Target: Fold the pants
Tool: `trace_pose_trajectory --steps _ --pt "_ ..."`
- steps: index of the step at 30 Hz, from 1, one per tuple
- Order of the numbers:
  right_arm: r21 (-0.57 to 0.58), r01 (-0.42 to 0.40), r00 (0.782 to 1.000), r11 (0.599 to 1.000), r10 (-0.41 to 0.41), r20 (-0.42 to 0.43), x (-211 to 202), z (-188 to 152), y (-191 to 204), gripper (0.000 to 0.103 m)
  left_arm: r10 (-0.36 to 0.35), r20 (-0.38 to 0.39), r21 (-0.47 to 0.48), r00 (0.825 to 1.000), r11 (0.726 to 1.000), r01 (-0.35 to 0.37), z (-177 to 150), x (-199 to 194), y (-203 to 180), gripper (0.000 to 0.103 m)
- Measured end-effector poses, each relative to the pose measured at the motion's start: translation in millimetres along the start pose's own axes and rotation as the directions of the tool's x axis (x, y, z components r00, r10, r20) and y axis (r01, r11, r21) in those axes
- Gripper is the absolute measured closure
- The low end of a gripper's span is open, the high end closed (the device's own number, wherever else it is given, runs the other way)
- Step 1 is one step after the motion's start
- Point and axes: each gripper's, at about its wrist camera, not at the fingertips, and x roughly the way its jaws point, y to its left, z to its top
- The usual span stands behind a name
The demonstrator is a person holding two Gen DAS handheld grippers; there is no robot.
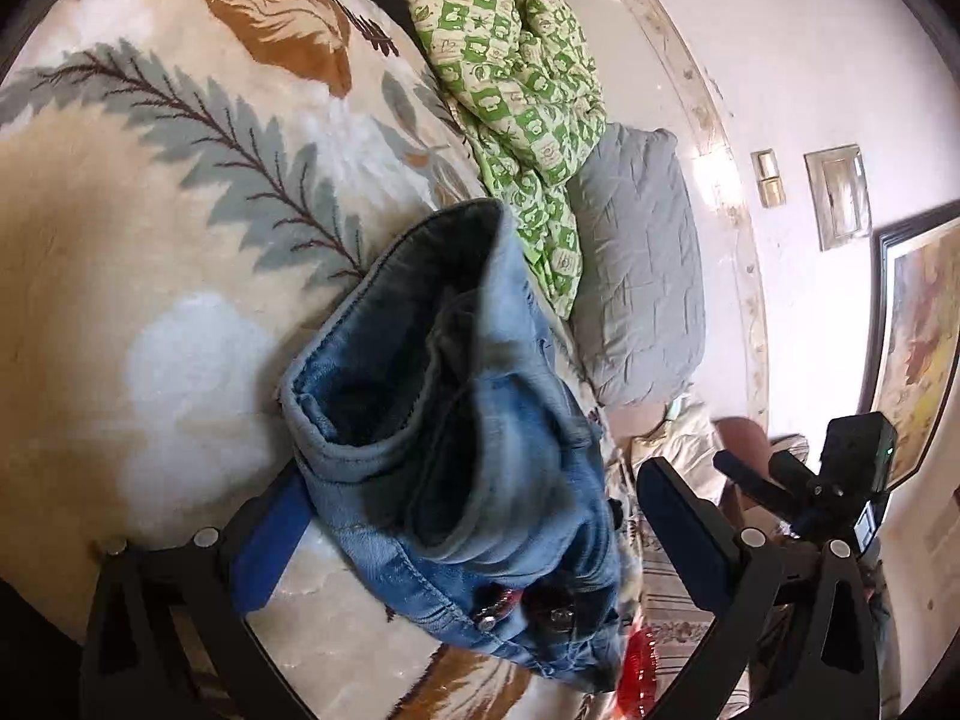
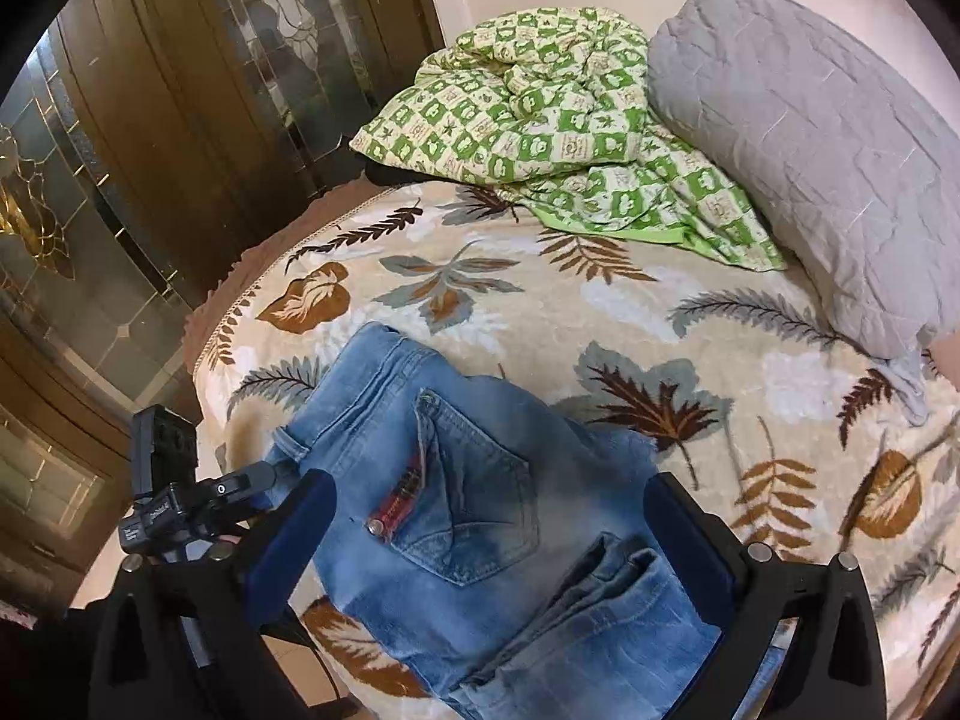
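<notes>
Light blue jeans [image 1: 480, 420] lie folded in a thick bundle on the leaf-patterned blanket [image 1: 150, 240]. In the left wrist view their hem openings face me. My left gripper [image 1: 474, 474] is open, with a finger on each side of the bundle. In the right wrist view the jeans [image 2: 468, 480] show a back pocket with a red tag. My right gripper [image 2: 492, 480] also stands open, its wide-set fingers straddling the denim. Each gripper appears in the other's view: the right gripper [image 1: 780, 474] and the left gripper [image 2: 198, 498].
A green checked quilt [image 2: 540, 120] lies crumpled at the head of the bed, and a grey pillow [image 2: 810, 150] leans beside it. Glass-panelled wooden doors [image 2: 150, 150] stand beyond the bed's left edge. A framed picture [image 1: 918, 330] hangs on the pale wall.
</notes>
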Motion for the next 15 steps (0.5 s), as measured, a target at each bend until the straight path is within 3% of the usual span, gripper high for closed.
trace_pose_trajectory --steps 4,7,8,9,10,11,13,15 --pt "-0.021 0.002 1.0 1.0 -0.003 -0.028 16 1 9 0.0 0.074 0.013 0.084 0.997 0.994 -0.074 -5 7 -13 0.0" --pt "-0.05 0.003 0.999 0.999 -0.005 -0.052 26 3 19 0.0 0.1 0.014 0.097 0.995 0.99 -0.101 -6 9 -14 0.0" --pt "-0.065 0.007 0.998 0.998 -0.01 -0.059 30 6 23 0.0 0.134 0.009 0.109 0.991 0.985 -0.135 -6 10 -14 0.012" --pt "-0.083 0.011 0.997 0.997 -0.017 -0.07 34 10 28 0.0 0.168 0.016 0.12 0.986 0.978 -0.168 -6 8 -12 0.039" --pt "-0.096 0.013 0.996 0.995 -0.021 -0.082 38 14 32 0.0 0.205 0.021 0.134 0.979 0.969 -0.206 -7 6 -10 0.056" --pt "-0.109 0.014 0.995 0.994 -0.024 -0.095 44 19 38 0.0 0.211 0.017 0.129 0.977 0.969 -0.211 -7 5 -4 0.066" --pt "-0.131 0.013 0.993 0.991 -0.028 -0.116 55 33 50 0.0 0.149 0.012 0.078 0.989 0.986 -0.15 -8 -1 9 0.067" --pt "-0.16 0.009 0.988 0.987 -0.034 -0.151 70 52 70 0.0 0.151 0.008 0.096 0.988 0.984 -0.151 -8 -1 8 0.067"
